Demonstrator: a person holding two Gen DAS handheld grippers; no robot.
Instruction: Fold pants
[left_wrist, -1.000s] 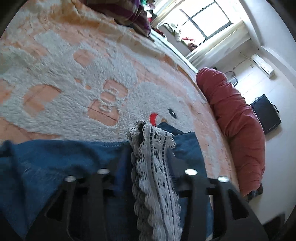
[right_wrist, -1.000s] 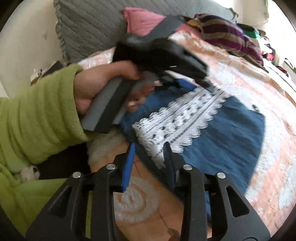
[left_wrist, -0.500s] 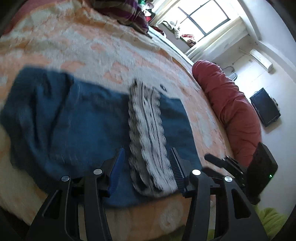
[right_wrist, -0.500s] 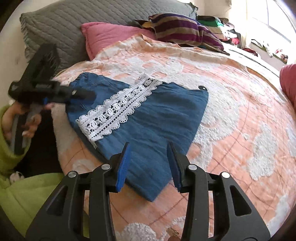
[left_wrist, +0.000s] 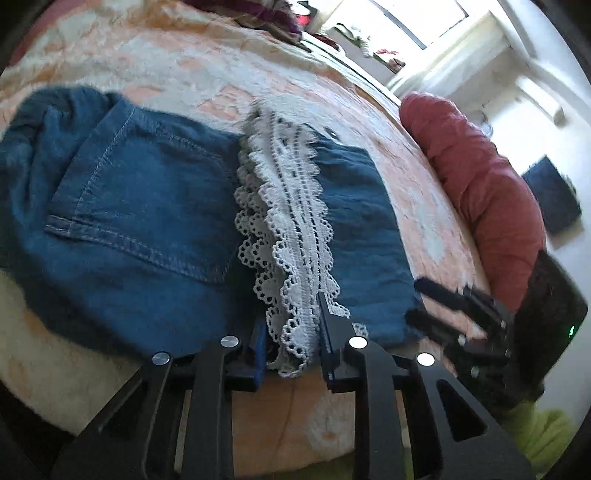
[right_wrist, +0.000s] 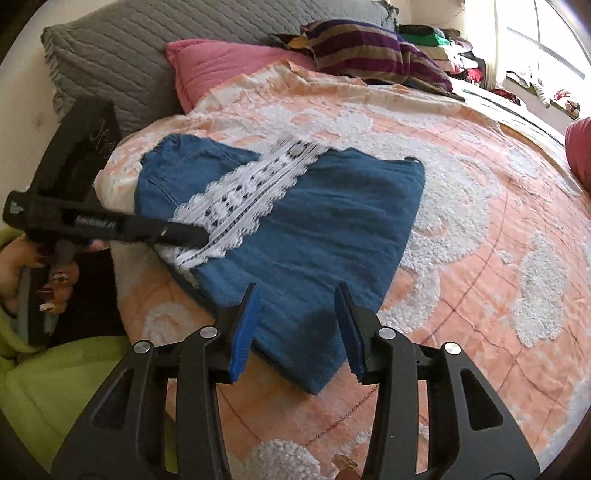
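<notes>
Since the earlier frames the left gripper (left_wrist: 291, 332) has drawn in to the near end of the lace, and its jaws have just been closing, with the lace hem between them.

One pair of blue denim pants (right_wrist: 314, 229) lies folded on the bedspread (right_wrist: 480, 229), in the middle left of the right wrist view. One white lace band (right_wrist: 251, 199) runs diagonally across it, from the upper middle toward the lower left. In the left wrist view the pants (left_wrist: 147, 206) fill the left and centre, one back pocket (left_wrist: 140, 192) facing up at left, and the lace (left_wrist: 288, 229) runs down the centre to the bottom.

Two grippers show. Narrow-set, the left one's jaws bracket the lace's near end; whether the pads press on it I cannot tell. In the right wrist view this gripper (right_wrist: 192, 234) reaches in from the left, its tip at the lace's lower end, one hand (right_wrist: 33, 273) on its handle.

The right gripper (right_wrist: 299, 325) stands at bottom centre, jaws moderately apart, the pants' near corner lying between and beneath them, not pinched.

Around them: one grey pillow (right_wrist: 155, 59), one pink pillow (right_wrist: 229, 70), one striped cushion (right_wrist: 376, 55), one red bolster (left_wrist: 480, 192) at the right.
</notes>
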